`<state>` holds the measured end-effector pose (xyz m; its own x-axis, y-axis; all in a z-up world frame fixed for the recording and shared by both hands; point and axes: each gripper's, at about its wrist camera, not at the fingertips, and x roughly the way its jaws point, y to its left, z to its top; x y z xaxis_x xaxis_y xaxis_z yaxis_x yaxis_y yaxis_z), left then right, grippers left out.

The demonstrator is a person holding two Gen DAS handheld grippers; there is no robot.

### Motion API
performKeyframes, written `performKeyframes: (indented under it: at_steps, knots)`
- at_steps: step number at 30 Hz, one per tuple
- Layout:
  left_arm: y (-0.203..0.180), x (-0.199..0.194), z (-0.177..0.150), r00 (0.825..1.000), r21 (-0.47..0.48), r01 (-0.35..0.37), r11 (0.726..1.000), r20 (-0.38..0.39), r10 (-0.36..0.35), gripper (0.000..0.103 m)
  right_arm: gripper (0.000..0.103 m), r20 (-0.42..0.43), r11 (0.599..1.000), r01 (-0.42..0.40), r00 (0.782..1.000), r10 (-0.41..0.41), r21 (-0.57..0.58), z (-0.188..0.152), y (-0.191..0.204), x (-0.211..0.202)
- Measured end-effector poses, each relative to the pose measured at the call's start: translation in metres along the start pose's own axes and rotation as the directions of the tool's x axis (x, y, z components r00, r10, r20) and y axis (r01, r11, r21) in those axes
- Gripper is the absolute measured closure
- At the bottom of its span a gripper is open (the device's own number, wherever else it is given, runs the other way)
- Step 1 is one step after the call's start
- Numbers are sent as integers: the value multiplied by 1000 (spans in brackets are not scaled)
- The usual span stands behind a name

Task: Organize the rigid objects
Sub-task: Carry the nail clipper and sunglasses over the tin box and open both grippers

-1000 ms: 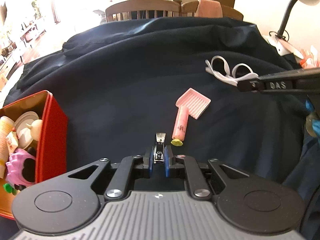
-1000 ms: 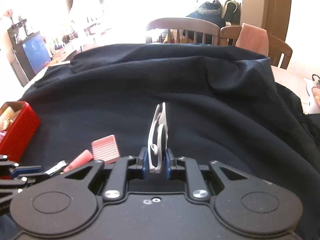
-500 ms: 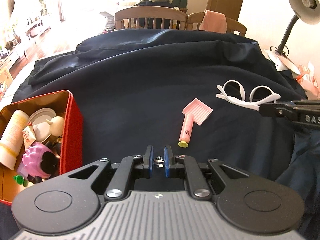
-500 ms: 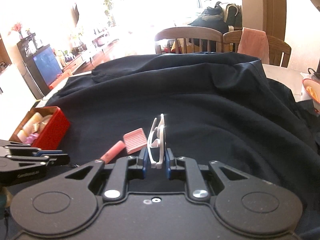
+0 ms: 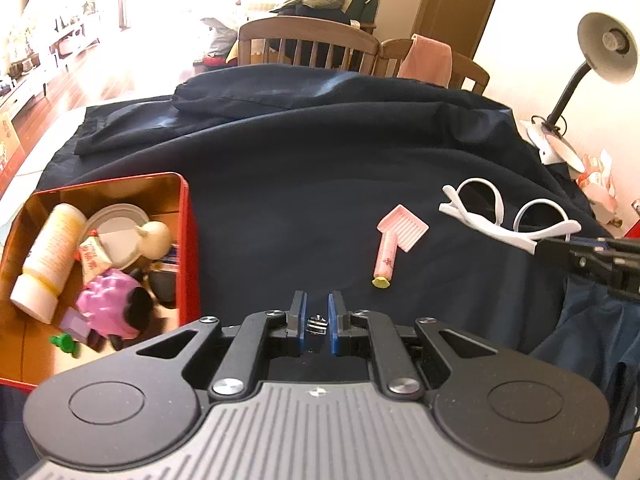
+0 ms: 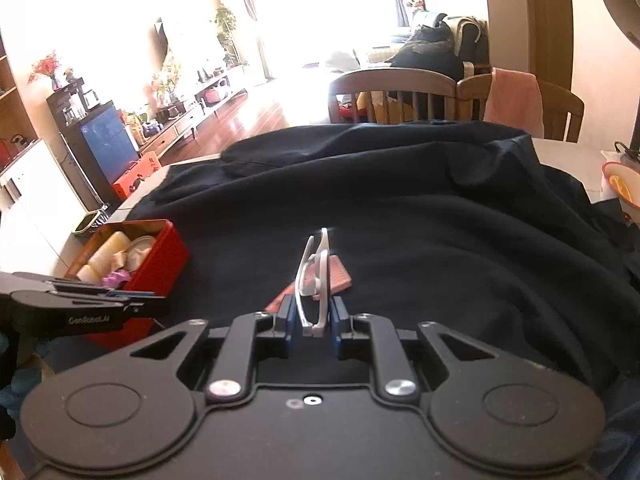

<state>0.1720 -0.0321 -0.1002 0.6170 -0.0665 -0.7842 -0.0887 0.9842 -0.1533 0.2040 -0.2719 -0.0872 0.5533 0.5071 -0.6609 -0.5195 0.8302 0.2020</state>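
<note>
Metal bit [image 5: 317, 325] clamped between the left gripper [image 5: 317, 322] pads, only its small silvery end visible, so what the object is cannot be told from here. Left fingers [image 5: 298, 312] nearly closed on it, held above the dark cloth [image 5: 304, 184]. Right gripper [image 6: 313, 316] pinched on the white sunglasses [image 6: 314, 276], seen edge-on in the right view, so lenses and frame shape are hard to read there; the left wrist view shows them side-on [image 5: 508, 220], both round rims plain, one temple end in the right gripper's tips at the frame edge, that gripper's body cut off. Pink scoop [image 5: 394, 240] lies on the cloth between the two grippers, yellow tip nearest; in the right view it sits mostly hidden behind the sunglasses, only a ribbed pink corner [image 6: 340, 276] showing. Red tin box [image 5: 188, 248] to the left, its near corner hidden by the left gripper body, holding a cream tube [image 5: 48, 256], a purple toy [image 5: 112, 304], a white lid and smaller blurry bits. Right view shows the box [image 6: 160, 256] partly behind the left gripper. Farther back: wooden chairs [image 5: 308, 40], a pink towel [image 5: 428, 56] over one, a desk lamp [image 5: 600, 52] far right; windows blown out to white.
</note>
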Motion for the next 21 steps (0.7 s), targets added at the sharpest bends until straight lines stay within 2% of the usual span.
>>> performKeyframes:
  at_steps: [8, 21]
  knots:
    - [35, -32, 7, 999, -18, 35, 999, 34, -35, 92, 86, 21, 999, -27, 999, 27, -20, 3, 49, -3]
    - [119, -69, 13, 997, -80, 6, 997, 79, 0, 92, 86, 34, 994, -73, 996, 76, -81, 14, 130, 15]
